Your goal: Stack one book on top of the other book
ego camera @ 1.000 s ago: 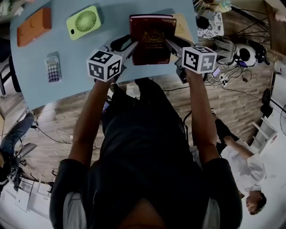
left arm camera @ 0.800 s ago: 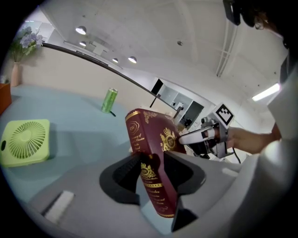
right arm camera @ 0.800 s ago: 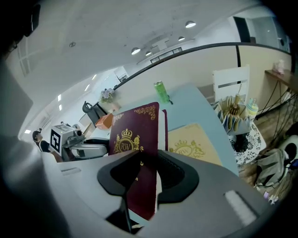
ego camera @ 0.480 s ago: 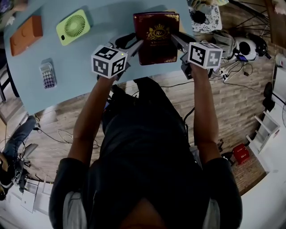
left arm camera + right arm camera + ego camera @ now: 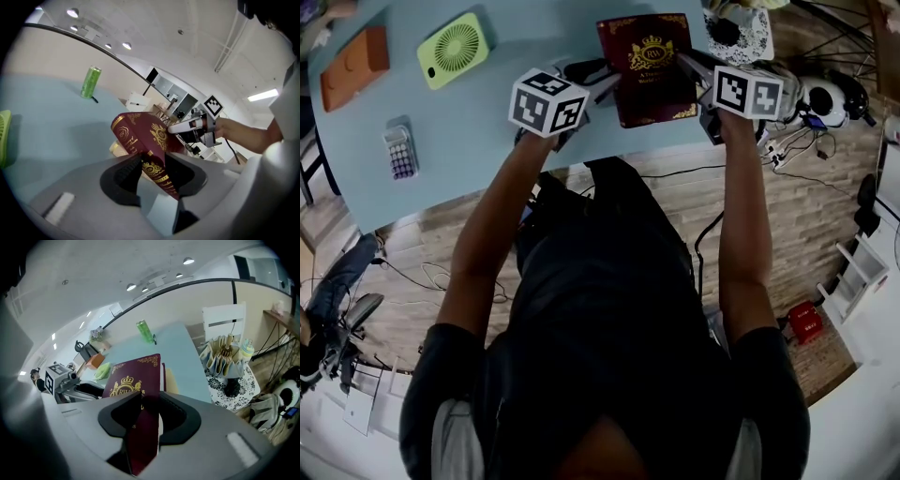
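grip looks solid: left gripper [image 5: 152, 169] and right gripper [image 5: 146, 412] each pinch a side edge of the maroon book [image 5: 652, 70], held over the blue table [image 5: 469, 122]. i'd keep it level, square its corners with the tan book [image 5: 171, 380] underneath and lower both sides together. versus a second ago, everything sits further right, and the tan one's mostly covered.
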Tool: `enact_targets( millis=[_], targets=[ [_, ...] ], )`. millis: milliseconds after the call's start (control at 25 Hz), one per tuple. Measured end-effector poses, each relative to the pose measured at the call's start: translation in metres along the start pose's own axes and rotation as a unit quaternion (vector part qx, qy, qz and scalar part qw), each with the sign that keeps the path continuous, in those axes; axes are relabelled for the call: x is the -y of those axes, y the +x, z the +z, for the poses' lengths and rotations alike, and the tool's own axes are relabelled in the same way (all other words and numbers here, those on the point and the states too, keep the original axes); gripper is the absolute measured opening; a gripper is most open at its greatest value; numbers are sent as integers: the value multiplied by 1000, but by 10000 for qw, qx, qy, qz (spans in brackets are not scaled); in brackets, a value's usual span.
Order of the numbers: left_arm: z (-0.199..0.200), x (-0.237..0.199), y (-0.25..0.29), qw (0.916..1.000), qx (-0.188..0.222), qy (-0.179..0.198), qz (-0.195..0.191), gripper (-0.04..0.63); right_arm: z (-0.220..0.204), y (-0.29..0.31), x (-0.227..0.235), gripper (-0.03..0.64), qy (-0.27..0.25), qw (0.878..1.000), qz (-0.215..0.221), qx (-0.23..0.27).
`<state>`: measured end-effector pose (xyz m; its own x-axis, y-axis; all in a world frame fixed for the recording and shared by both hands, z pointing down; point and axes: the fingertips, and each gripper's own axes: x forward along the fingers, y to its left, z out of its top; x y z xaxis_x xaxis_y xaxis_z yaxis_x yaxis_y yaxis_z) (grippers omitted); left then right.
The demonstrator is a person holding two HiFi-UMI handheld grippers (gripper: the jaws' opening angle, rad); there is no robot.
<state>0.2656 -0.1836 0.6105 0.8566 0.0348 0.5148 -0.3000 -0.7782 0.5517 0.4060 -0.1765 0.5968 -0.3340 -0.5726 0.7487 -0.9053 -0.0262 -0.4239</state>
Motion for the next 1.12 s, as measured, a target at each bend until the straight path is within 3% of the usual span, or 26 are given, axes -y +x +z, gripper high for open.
enact_targets(
  millis=[440,600,760,880,1120],
  targets=[
    [0,-2,14,9990,-274,48,-353,207,14,23,15,112,-329,9990,-267,-143],
    [8,8,3,9983,-187,126,-546,207,21,18,16,114,-669,9945,-804,-63],
    [23,9,-27,9985,67,223,-505,207,45,-1,0,114,-1036,9865,-1209,380],
    [36,6,-57,9982,313,304,-416,207,71,-19,-34,114,-1143,9838,-1023,932],
    [68,-2,-140,9939,1011,443,-80,207,129,-71,-143,114,-1219,9665,138,2253]
  ],
)
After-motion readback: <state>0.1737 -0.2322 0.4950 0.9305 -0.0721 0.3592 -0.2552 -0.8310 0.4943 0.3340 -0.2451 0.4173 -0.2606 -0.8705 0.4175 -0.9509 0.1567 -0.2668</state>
